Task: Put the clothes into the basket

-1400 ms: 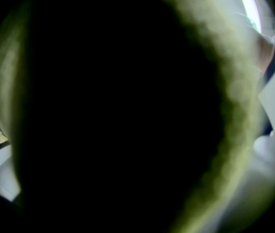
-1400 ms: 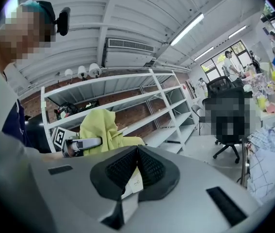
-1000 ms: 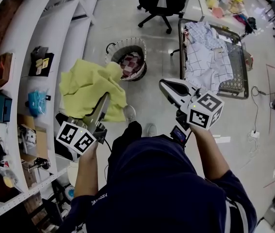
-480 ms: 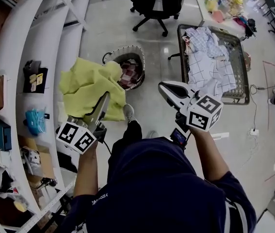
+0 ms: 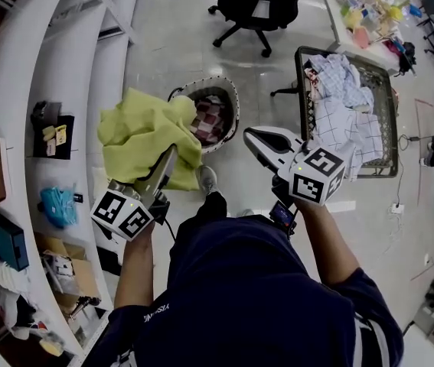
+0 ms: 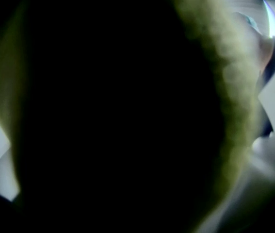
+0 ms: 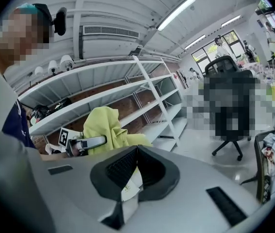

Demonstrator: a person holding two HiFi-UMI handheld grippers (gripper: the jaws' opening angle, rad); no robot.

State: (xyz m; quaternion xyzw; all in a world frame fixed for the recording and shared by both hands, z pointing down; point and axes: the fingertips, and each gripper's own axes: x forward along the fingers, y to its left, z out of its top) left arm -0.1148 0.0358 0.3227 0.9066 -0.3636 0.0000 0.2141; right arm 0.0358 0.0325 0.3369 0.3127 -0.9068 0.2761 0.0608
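A yellow-green garment [image 5: 144, 132] hangs bunched from my left gripper [image 5: 172, 154], which is shut on it just left of the basket [image 5: 230, 90]. The round wicker basket stands on the floor with a checked cloth [image 5: 207, 119] inside. The left gripper view is almost dark, with only the garment's [image 6: 234, 81] edge showing. My right gripper [image 5: 250, 134] is held out right of the basket, jaws shut at the tips. In the right gripper view a small white slip shows behind the tips of that gripper [image 7: 137, 148]. That view also shows the garment [image 7: 109, 127] and left gripper [image 7: 86, 142].
White shelving [image 5: 63, 67] runs along the left with small items on it. A wire cart [image 5: 302, 82] piled with pale clothes [image 5: 343, 98] stands to the right. A black office chair [image 5: 255, 6] is beyond the basket. My shoe [image 5: 206, 177] is near the basket.
The basket and the cart have come a little nearer and shifted right in the head view. Both grippers keep their pose, with the yellow-green garment still held in the left.
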